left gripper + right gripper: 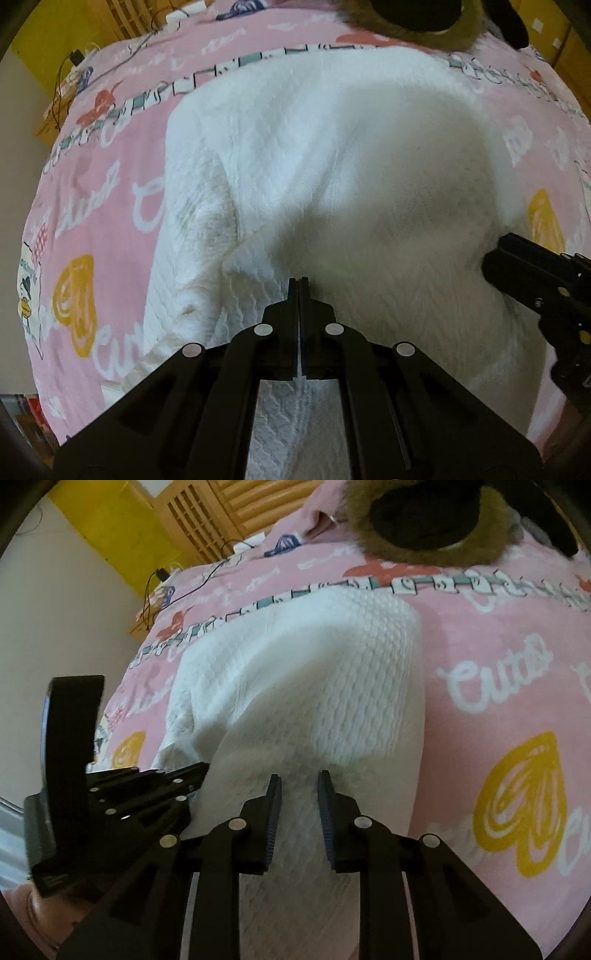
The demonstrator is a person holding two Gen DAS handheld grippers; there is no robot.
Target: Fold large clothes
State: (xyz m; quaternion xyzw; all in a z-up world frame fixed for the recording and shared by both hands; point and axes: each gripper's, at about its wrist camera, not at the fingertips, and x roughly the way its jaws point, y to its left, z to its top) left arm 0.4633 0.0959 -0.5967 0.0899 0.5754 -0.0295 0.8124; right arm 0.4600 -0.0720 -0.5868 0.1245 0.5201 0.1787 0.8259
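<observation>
A large white textured garment (314,177) lies spread on a pink printed bedsheet (96,192); it also shows in the right wrist view (303,672). My left gripper (299,282) is shut on a fold of the white garment, with cloth showing between its arms. My right gripper (298,779) is open, its jaws apart over the near edge of the garment; nothing is pinched. The right gripper also shows at the right edge of the left wrist view (495,254). The left gripper shows at the left in the right wrist view (199,771).
A brown furry item with a black centre (428,520) lies at the head of the bed. A wooden headboard (207,520) and a yellow wall stand behind. Black cables and a charger (160,574) lie at the bed's far left edge.
</observation>
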